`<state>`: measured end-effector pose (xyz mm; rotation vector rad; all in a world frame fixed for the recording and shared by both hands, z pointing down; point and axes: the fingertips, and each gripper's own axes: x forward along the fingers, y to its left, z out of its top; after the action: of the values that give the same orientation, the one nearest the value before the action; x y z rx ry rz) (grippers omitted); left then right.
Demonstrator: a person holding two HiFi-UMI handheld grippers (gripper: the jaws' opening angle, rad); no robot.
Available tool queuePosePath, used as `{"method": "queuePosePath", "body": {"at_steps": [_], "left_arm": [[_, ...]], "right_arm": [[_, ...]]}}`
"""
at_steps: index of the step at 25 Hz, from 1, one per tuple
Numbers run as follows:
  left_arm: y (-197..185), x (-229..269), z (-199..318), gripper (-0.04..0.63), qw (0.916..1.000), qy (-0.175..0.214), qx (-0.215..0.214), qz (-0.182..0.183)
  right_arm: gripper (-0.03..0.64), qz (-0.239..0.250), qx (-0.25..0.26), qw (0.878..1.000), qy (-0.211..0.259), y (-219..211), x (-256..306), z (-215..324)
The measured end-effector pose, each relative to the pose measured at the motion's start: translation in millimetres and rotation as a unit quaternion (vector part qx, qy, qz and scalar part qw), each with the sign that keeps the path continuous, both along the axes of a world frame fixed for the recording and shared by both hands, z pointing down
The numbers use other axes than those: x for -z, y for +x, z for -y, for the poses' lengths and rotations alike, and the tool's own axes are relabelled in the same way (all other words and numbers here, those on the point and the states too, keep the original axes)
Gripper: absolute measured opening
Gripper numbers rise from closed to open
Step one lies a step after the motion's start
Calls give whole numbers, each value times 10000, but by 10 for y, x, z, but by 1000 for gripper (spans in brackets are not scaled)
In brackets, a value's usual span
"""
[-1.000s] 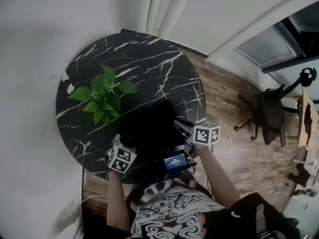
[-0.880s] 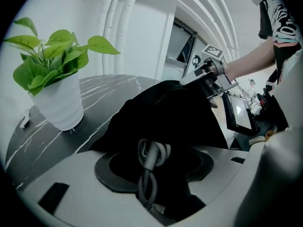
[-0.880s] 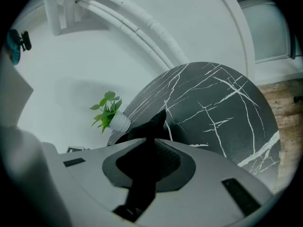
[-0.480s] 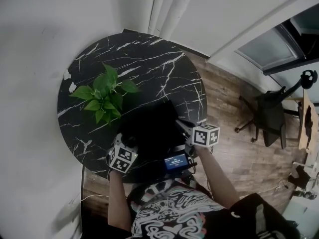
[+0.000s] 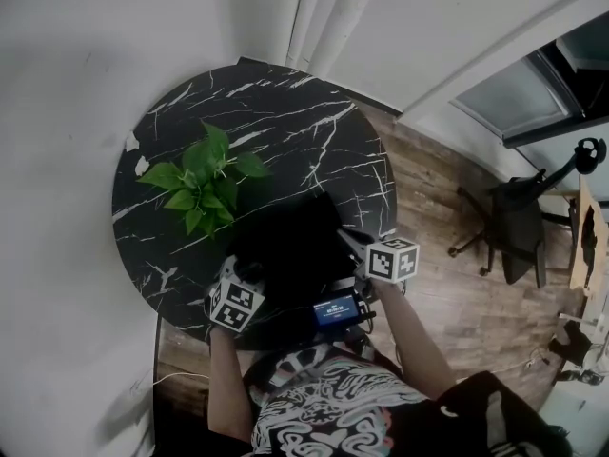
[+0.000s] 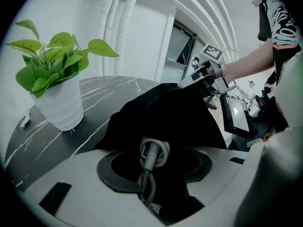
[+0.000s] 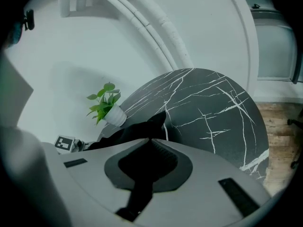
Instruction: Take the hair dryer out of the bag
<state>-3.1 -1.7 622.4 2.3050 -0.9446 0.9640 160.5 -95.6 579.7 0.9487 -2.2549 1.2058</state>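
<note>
- Black soft fabric bag (image 5: 285, 246) slumps at the near edge of the round black marble table w/ white veins (image 5: 285, 112), right by the person. A green plant in a white pot (image 5: 202, 181) stands twd the left edge, apart from the bag.
- Hair dryer body: not visible in any view, prob. still inside the bag. Only a grey looped power cord (image 6: 152, 154), likely its own, shows at the bag's mouth.
- L gripper (image 6: 155, 171): jaws spread wide and have just been closing in, w/ the cord bundle between them. Pads don't look pressed on it yet.
- R gripper (image 7: 149, 167): jaws pressed together after closing the last bit, pinching a fold of the bag's black cloth on the bag's right side.
- Key relation: the cord lies dead ahead of the L gripper, running along its pointing line w/ the loop at the far end. So the L hand is the nearer one for the pull; the R hand seems to be pinning the bag.
- Views: the head view gives the layout, but the bag is just a dark blob there, no cord seen.
- L gripper view alone shows the cord, plus a small lit screen (image 6: 235, 113) beyond the bag.
- R gripper view alone shows the cloth caught in its jaws.
</note>
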Motion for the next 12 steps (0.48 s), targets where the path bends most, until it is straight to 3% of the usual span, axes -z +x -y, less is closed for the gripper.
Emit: {"method": "queuePosePath", "body": {"at_steps": [12], "left_arm": [[21,38,-67,206,9999,-27,63,-130]], "right_arm": [[23,-153,-89,9998,64,33,20,32]]}}
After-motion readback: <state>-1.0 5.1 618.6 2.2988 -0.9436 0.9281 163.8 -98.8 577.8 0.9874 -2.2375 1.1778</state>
